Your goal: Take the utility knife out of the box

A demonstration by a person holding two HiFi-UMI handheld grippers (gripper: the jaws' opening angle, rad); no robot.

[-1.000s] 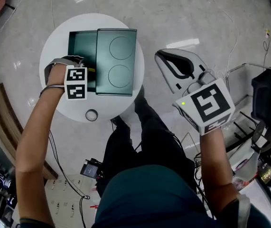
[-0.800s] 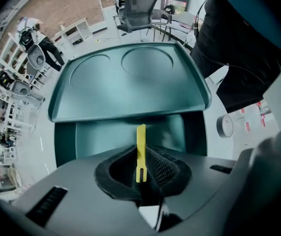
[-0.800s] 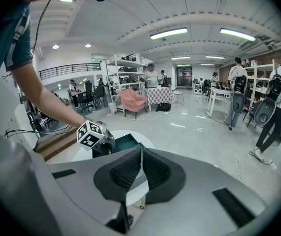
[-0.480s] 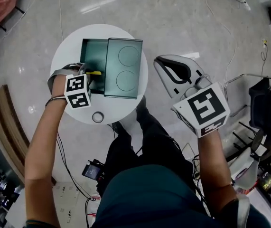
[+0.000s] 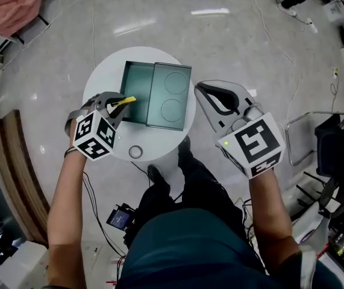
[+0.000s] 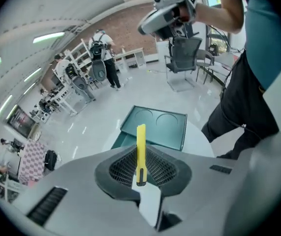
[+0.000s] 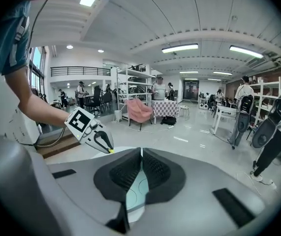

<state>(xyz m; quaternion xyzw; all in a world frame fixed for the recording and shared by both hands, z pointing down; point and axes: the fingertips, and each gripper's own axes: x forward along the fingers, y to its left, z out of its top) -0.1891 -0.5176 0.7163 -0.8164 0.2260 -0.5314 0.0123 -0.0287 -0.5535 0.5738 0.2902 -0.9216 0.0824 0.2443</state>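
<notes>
i'm clamping my left gripper point(image 5: 116, 103) on the utility knife point(image 5: 125, 100) tail, keeping it clear of the box point(image 5: 137, 95) below-ahead, while my right gripper point(image 5: 211, 92) is idling pressed together, empty.

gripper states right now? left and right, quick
Left gripper: closed on the knife.
Right gripper: closed, nothing between its jaws.
</notes>
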